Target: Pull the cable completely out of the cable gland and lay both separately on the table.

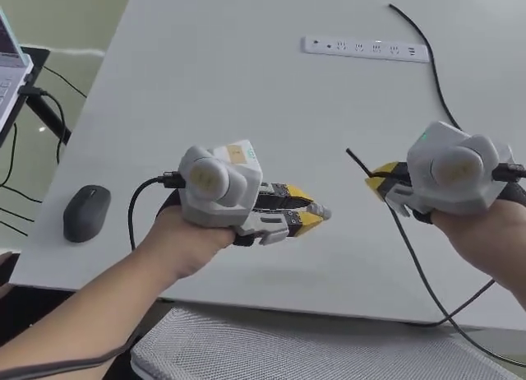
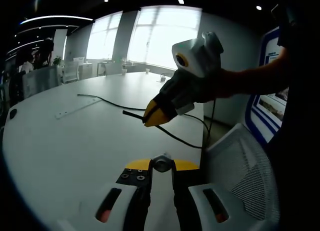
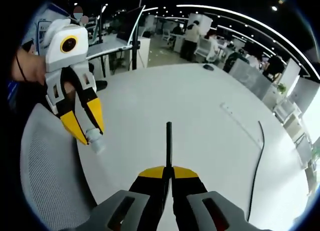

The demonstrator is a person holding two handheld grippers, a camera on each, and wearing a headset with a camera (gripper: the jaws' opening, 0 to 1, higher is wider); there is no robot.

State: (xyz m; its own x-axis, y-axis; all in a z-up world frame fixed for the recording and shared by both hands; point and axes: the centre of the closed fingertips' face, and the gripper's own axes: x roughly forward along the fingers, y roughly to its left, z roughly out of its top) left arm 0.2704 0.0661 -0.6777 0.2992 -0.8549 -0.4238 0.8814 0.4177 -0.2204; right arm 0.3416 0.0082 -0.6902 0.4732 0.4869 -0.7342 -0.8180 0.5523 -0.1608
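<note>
Two grippers over the tabletop [image 1: 246, 92] by its near edge, left gripper [image 1: 312, 215] clenched on the cable gland [image 2: 162, 162] at its tips, right gripper [image 1: 380, 179] grasping the black cable [image 3: 169, 138], free end past the jaws, cable and gland apart.

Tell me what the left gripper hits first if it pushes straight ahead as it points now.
Likely the black cable held in the right gripper, just ahead; depth is unclear.
</note>
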